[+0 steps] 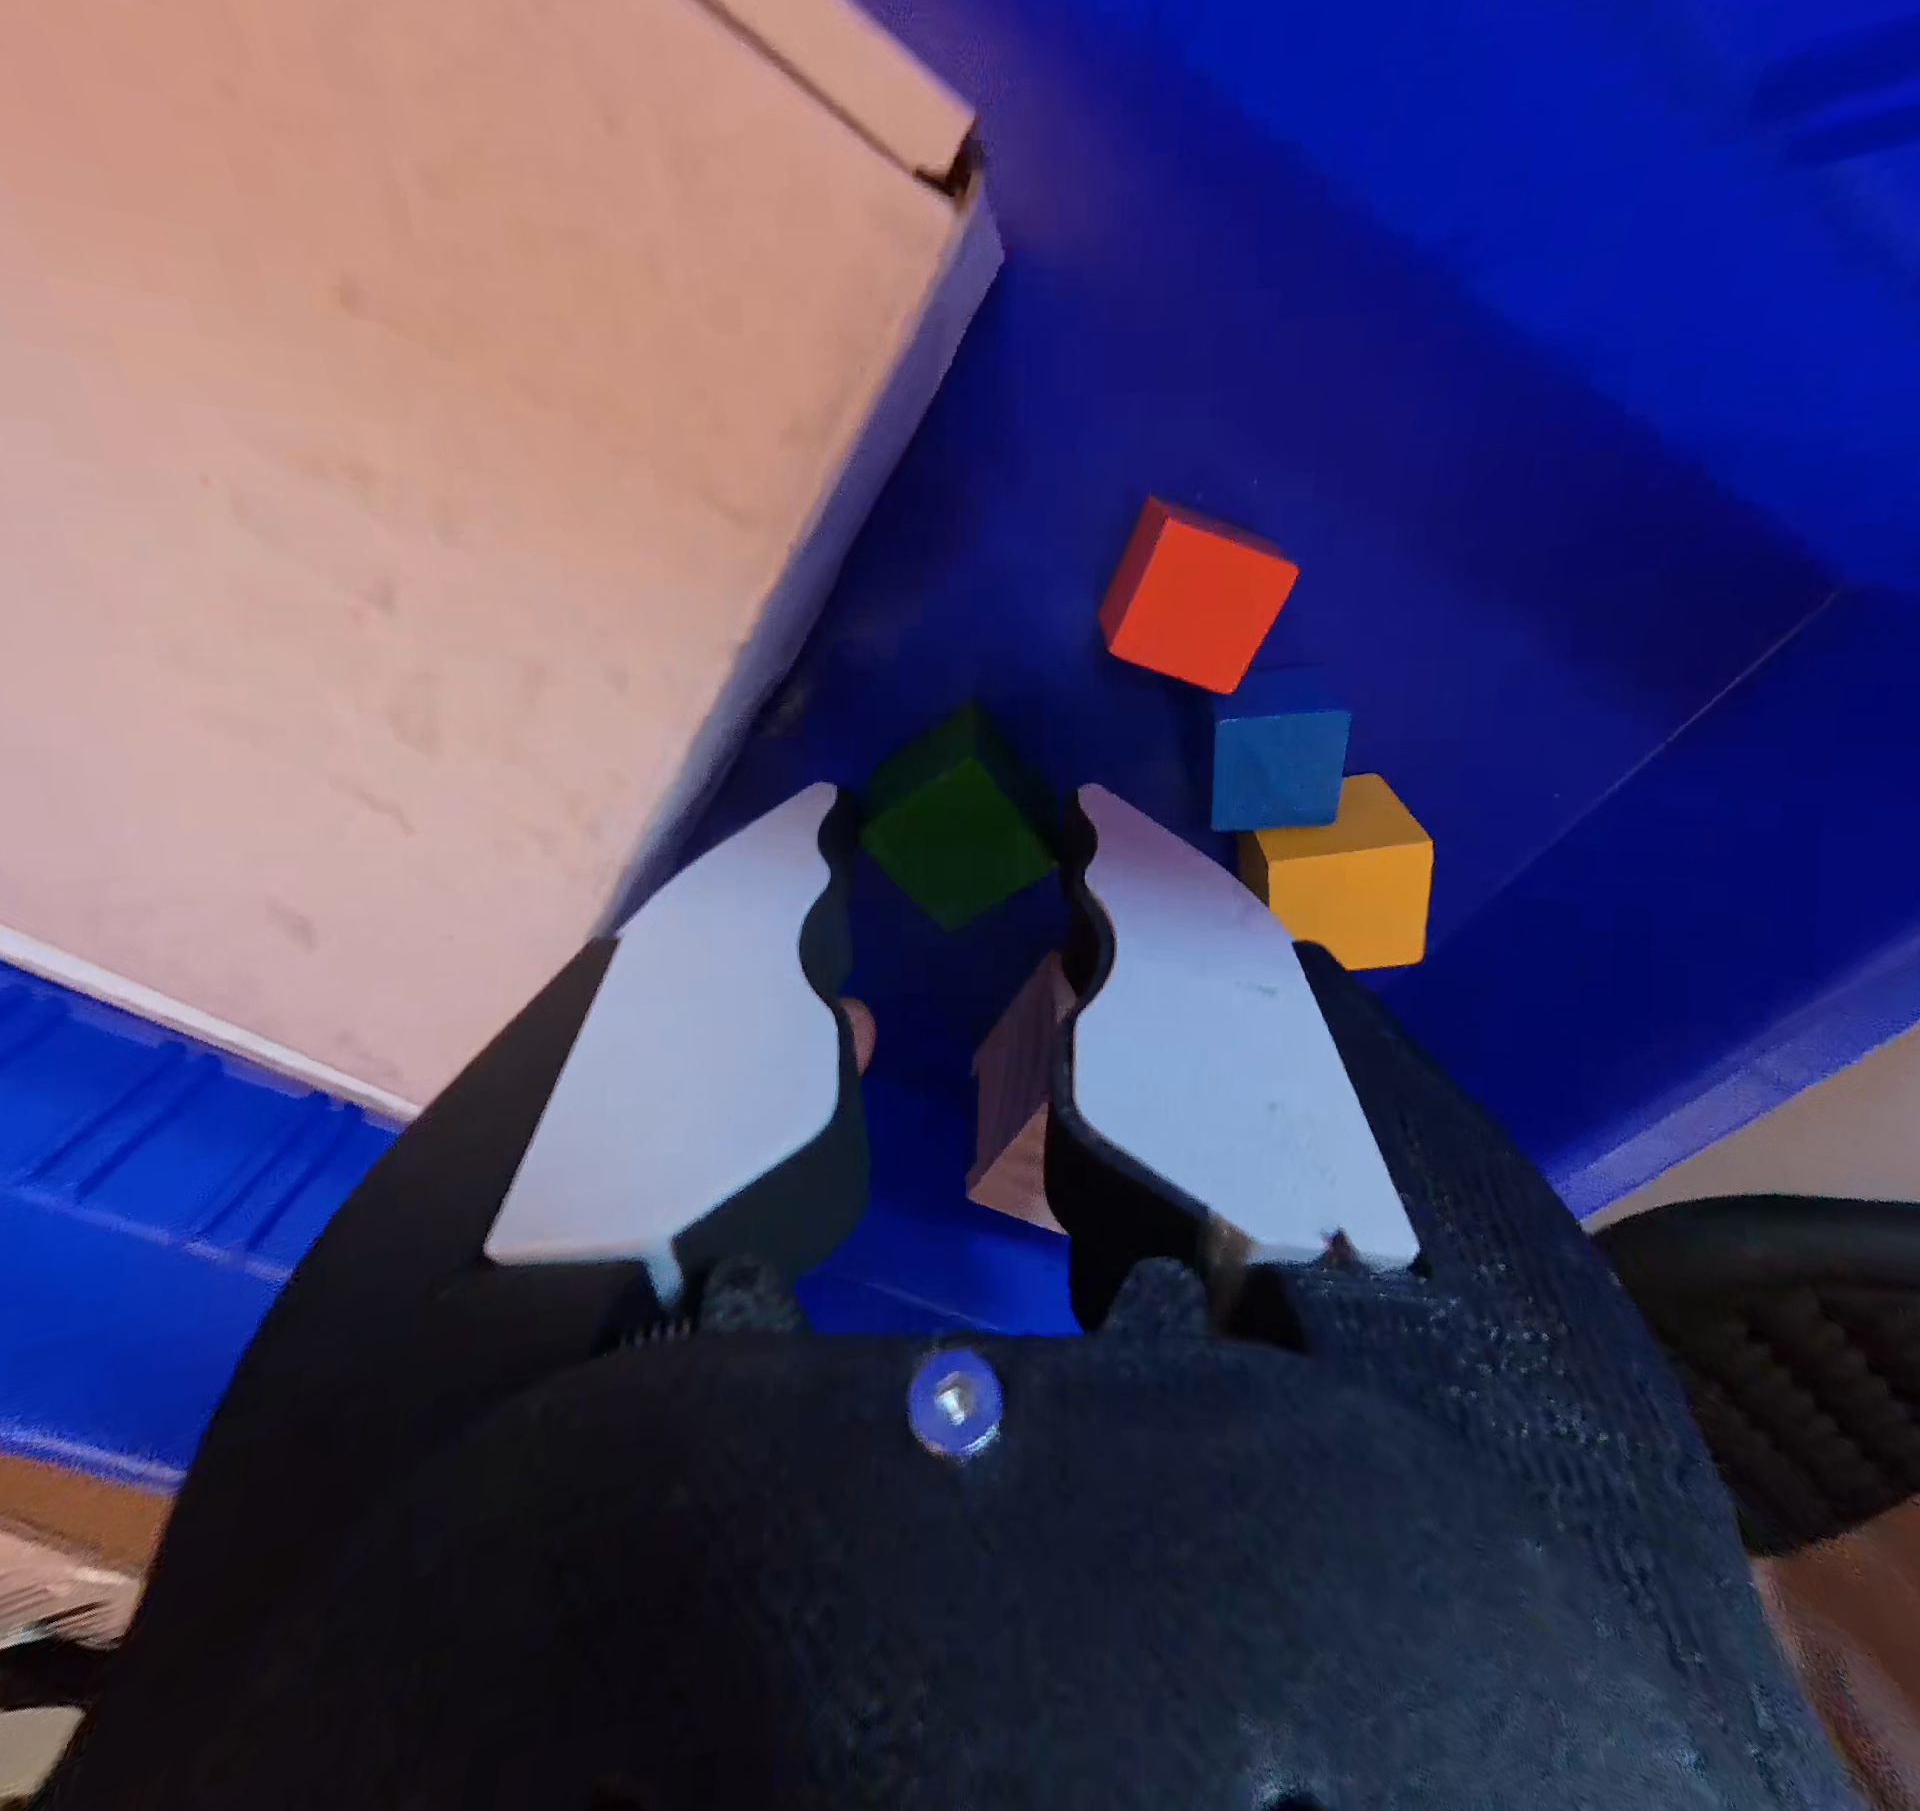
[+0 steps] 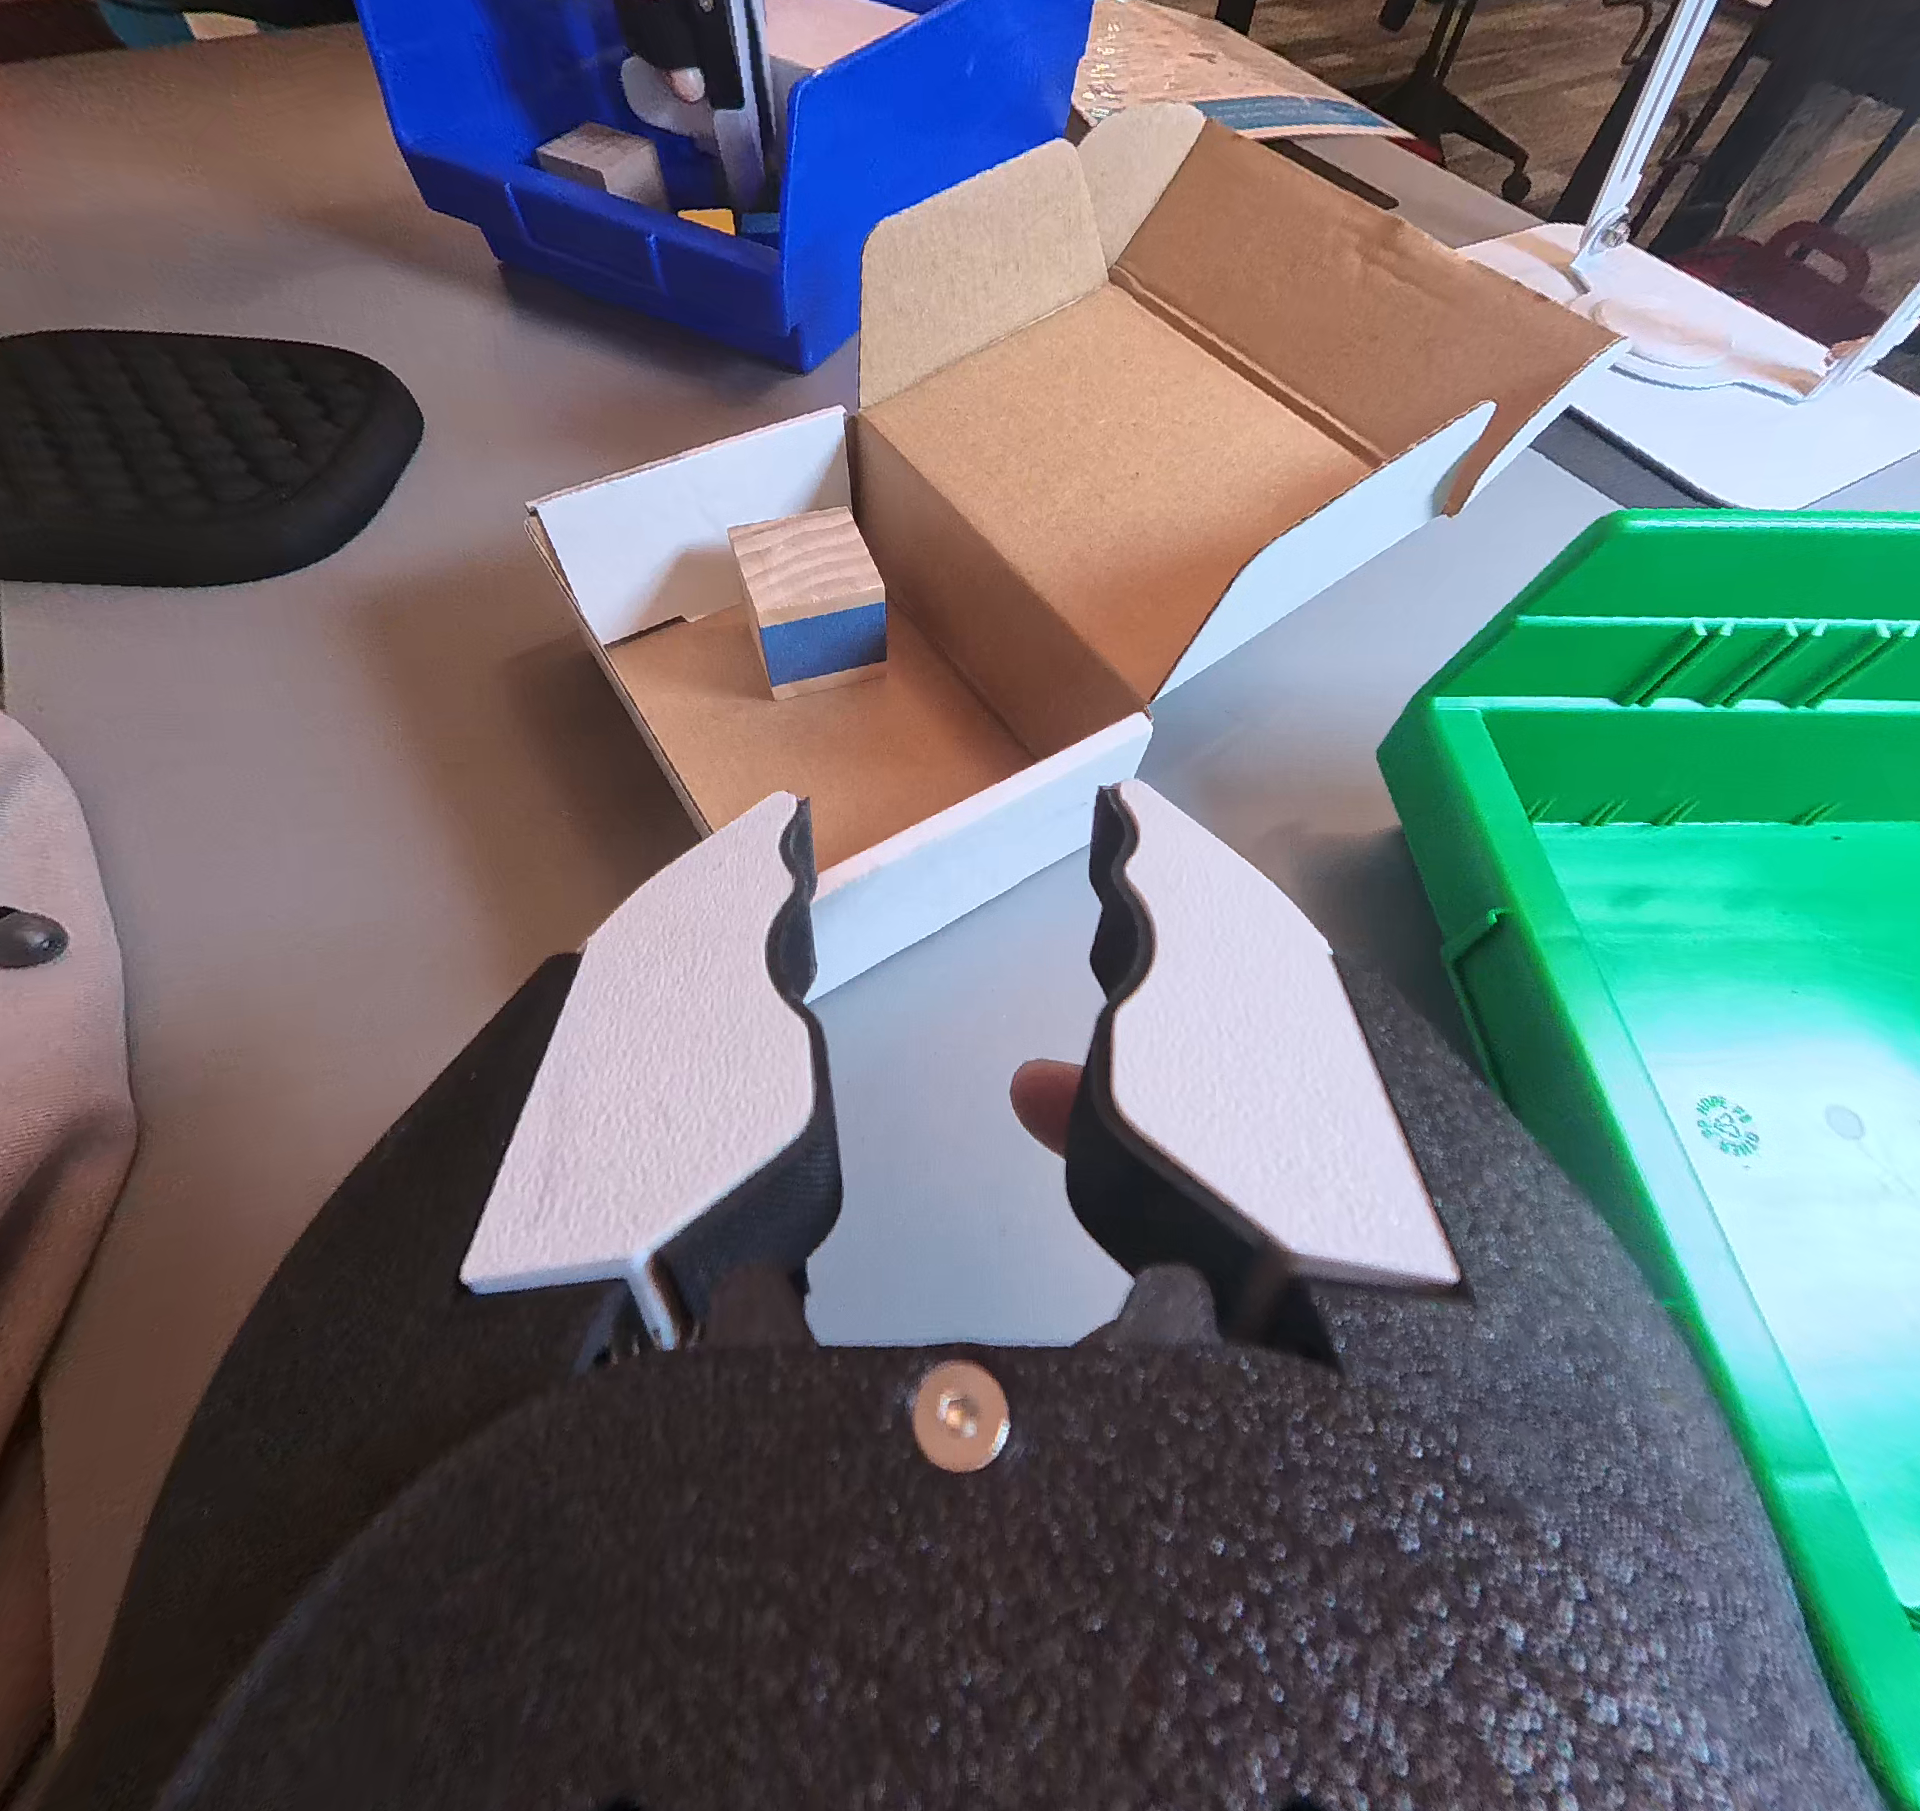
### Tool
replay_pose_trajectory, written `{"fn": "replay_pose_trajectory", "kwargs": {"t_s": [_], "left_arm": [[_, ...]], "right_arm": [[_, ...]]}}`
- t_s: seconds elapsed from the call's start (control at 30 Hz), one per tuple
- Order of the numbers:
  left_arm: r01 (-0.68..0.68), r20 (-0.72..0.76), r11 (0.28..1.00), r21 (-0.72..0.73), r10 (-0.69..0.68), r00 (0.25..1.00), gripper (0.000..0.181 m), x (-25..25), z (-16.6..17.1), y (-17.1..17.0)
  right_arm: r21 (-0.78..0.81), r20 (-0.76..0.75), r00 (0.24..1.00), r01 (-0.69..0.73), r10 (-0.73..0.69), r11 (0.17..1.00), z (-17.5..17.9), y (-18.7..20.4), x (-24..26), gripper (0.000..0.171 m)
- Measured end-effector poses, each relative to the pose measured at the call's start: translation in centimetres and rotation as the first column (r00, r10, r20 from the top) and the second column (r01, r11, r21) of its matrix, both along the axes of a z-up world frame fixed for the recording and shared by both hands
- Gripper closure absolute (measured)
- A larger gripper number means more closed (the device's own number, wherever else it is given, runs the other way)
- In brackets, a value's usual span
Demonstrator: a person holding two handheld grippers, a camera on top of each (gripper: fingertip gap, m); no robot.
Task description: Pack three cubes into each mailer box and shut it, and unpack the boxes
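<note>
My left gripper (image 1: 956, 805) is down inside the blue bin (image 1: 1455, 307), its jaws open with a green cube (image 1: 951, 836) lying between the fingertips; I cannot tell whether they touch it. A red cube (image 1: 1195, 598), a blue cube (image 1: 1278, 764) and a yellow cube (image 1: 1345, 873) lie just to the right. A wooden cube (image 1: 1023, 1117) is partly hidden by the right finger. A closed mailer box (image 1: 416, 462) fills the bin's left side. My right gripper (image 2: 951, 811) is open and empty at the near wall of an open mailer box (image 2: 977, 857), which holds one wooden cube with a blue face (image 2: 810, 608).
The blue bin (image 2: 914, 151) stands behind the open box, with the left gripper (image 2: 717, 47) in it. A green bin (image 2: 1662, 930) is close on the right. A black mat (image 2: 177, 452) lies at left. A white stand (image 2: 1714, 359) is at back right. Spacing between my two grippers at the tips: around 45 centimeters.
</note>
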State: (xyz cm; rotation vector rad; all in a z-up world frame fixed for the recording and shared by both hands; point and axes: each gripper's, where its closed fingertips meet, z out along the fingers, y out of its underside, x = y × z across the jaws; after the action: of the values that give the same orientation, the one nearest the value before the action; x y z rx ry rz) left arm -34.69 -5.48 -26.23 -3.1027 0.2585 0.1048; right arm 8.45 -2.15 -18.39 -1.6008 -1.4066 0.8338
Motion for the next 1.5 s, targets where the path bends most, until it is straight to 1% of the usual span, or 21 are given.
{"fn": "replay_pose_trajectory", "kwargs": {"t_s": [0.07, 0.13, 0.2, 0.23, 0.3, 0.33, 0.4, 0.43, 0.5, 0.57, 0.63, 0.7, 0.77, 0.9, 1.07, 1.17, 1.23, 1.3, 1.37, 1.43, 1.5], "left_arm": [[0.079, -0.062, 0.996, 0.034, -0.077, 0.995, 0.144, -0.2, 0.8, 0.7], [0.174, -0.087, 0.978, 0.113, -0.165, 0.982, 0.148, 0.8, 2.9, 1.9], [0.320, -0.077, 0.921, 0.222, -0.311, 0.947, 0.148, 3.9, 6.1, 3.0], [0.381, -0.090, 0.885, 0.267, -0.371, 0.924, 0.148, 5.6, 8.0, 3.3], [0.538, -0.104, 0.770, 0.343, -0.539, 0.836, 0.149, 10.6, 11.3, 3.2], [0.610, -0.130, 0.708, 0.356, -0.608, 0.783, 0.149, 13.0, 12.6, 3.0], [0.735, -0.151, 0.576, 0.356, -0.741, 0.654, 0.149, 18.3, 14.0, 1.9], [0.786, -0.150, 0.510, 0.349, -0.798, 0.584, 0.149, 20.8, 14.0, 1.2], [0.862, -0.148, 0.402, 0.310, -0.875, 0.461, 0.149, 25.0, 13.1, 0.3], [0.913, -0.131, 0.315, 0.260, -0.925, 0.356, 0.149, 28.3, 11.3, -0.1], [0.941, -0.092, 0.248, 0.230, -0.957, 0.275, 0.149, 31.1, 9.5, -0.1], [0.959, -0.070, 0.193, 0.209, -0.975, 0.212, 0.149, 33.4, 7.9, 0.4], [0.971, -0.031, 0.155, 0.185, -0.986, 0.163, 0.150, 35.0, 6.3, 0.9], [0.988, 0.017, 0.109, 0.114, -0.994, 0.107, 0.150, 36.3, 3.1, 1.9], [0.995, 0.030, 0.092, 0.042, -0.995, 0.090, 0.149, 36.1, 0.4, 1.9], [0.995, 0.003, 0.094, 0.030, -0.996, 0.094, 0.149, 35.7, 0.0, 2.1], [0.991, -0.027, 0.122, 0.051, -0.992, 0.123, 0.144, 35.4, 0.7, 2.4], [0.979, -0.058, 0.165, 0.117, -0.983, 0.173, 0.142, 35.0, 2.7, 2.7], [0.952, -0.088, 0.225, 0.207, -0.965, 0.248, 0.142, 33.8, 5.8, 3.1], [0.908, -0.121, 0.301, 0.290, -0.930, 0.347, 0.142, 31.2, 9.2, 3.8], [0.854, -0.165, 0.392, 0.342, -0.870, 0.465, 0.141, 27.2, 12.0, 4.7]], "right_arm": [[-0.001, -0.002, 1.000, 0.001, -0.001, 1.000, 0.0, 0.0, 0.0, 0.121], [0.001, -0.004, 1.000, 0.001, -0.001, 1.000, 0.1, 0.0, 0.1, 0.121], [0.004, -0.010, 1.000, 0.000, 0.000, 1.000, 0.1, 0.0, 0.0, 0.121], [0.005, -0.011, 1.000, -0.001, 0.001, 1.000, 0.2, 0.0, 0.0, 0.121], [0.005, -0.011, 1.000, -0.002, 0.002, 1.000, 0.2, 0.0, -0.1, 0.122], [0.007, -0.010, 1.000, -0.003, 0.003, 1.000, 0.2, 0.0, -0.1, 0.122], [0.011, -0.009, 1.000, -0.007, 0.007, 1.000, 0.1, -0.1, -0.2, 0.122], [0.014, -0.009, 1.000, -0.008, 0.009, 1.000, 0.2, -0.1, -0.3, 0.122], [0.024, -0.009, 1.000, -0.010, 0.010, 1.000, 0.2, -0.2, -0.2, 0.122], [0.031, -0.013, 1.000, -0.008, 0.008, 0.999, 0.4, -0.2, -0.1, 0.122], [0.034, -0.021, 1.000, -0.002, 0.003, 0.999, 0.6, -0.1, 0.0, 0.122], [0.035, -0.029, 1.000, 0.001, 0.000, 0.999, 0.8, -0.1, 0.2, 0.122], [0.039, -0.034, 0.999, 0.006, -0.005, 0.999, 0.9, 0.1, 0.4, 0.122], [0.039, -0.043, 0.999, 0.015, -0.013, 0.999, 1.1, 0.4, 0.8, 0.123], [0.040, -0.051, 0.998, 0.024, -0.022, 0.999, 1.2, 0.7, 1.2, 0.123], [0.038, -0.055, 0.998, 0.024, -0.022, 0.999, 1.3, 0.7, 1.3, 0.123], [0.039, -0.052, 0.998, 0.025, -0.023, 0.999, 1.2, 0.7, 1.3, 0.123], [0.039, -0.055, 0.998, 0.027, -0.024, 0.999, 1.2, 0.7, 1.3, 0.123], [0.037, -0.059, 0.998, 0.028, -0.025, 0.999, 1.3, 0.7, 1.4, 0.123], [0.036, -0.062, 0.998, 0.027, -0.024, 0.999, 1.4, 0.7, 1.4, 0.123], [0.034, -0.062, 0.998, 0.021, -0.019, 0.999, 1.4, 0.6, 1.2, 0.123]]}}
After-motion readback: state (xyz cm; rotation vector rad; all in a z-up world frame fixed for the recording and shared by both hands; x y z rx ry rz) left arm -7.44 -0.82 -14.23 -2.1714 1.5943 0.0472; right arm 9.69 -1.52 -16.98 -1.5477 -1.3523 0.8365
